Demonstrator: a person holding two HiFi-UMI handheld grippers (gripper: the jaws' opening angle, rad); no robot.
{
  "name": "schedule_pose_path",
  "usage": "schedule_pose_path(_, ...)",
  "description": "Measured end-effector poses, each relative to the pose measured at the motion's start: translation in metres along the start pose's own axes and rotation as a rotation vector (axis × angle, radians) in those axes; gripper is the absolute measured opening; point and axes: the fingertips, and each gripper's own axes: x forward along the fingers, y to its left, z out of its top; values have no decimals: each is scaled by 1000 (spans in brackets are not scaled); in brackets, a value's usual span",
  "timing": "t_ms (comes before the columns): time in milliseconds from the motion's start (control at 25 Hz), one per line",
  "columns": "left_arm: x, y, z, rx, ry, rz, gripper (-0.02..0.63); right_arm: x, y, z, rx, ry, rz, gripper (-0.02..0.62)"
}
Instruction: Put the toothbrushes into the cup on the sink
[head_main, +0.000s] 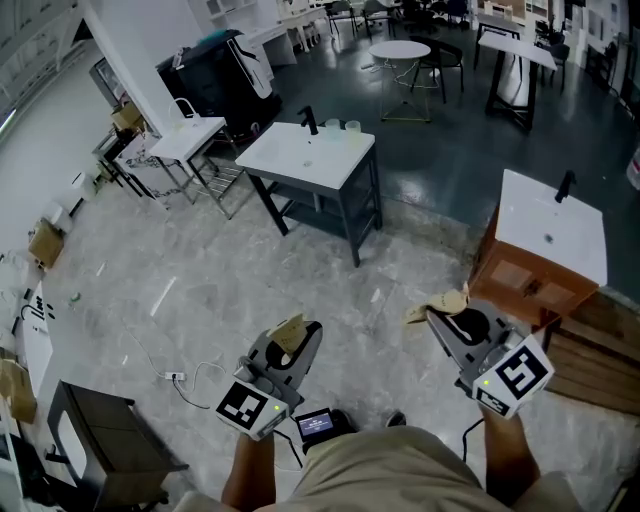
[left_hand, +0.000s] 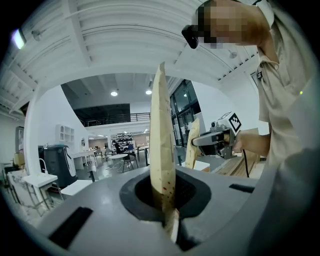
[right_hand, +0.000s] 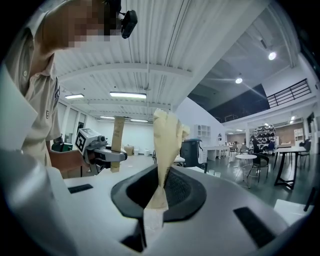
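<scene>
Tan paper packet (left_hand: 161, 150) clamped in left gripper (head_main: 300, 338) jaws | crumpled packet (right_hand: 165, 145) clamped in right gripper (head_main: 437, 318) jaws

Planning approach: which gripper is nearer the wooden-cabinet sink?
Right. The right gripper hovers just left of the wooden-cabinet sink; the left gripper is much farther left.

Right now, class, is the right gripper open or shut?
Shut: the right gripper pinches a crumpled tan paper packet between its jaws; the packet sticks up past them.
</scene>
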Motion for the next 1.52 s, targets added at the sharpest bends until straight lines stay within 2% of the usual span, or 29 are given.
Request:
schedule_pose_path(240,14,-3,-1,-4,15,5,5,-4,-15,-5,5,-12,-5,25)
schedule_pose_path(560,43,35,-26,-22,42,-12,6,26,-44,-19,17,14,-28,25)
schedule_pose_path(1000,106,158,-39,-29,-11,-66,5,132,-111,-18,21,30,-101,25)
schedule_pose_path(1280,120,259,-52,-39,-31,-79,6,227,-137,-5,3,43,-127,25)
schedule_pose_path(1520,138,326,-69,-54,-43,-118,6,288,-157,-9,17,72,-168,25)
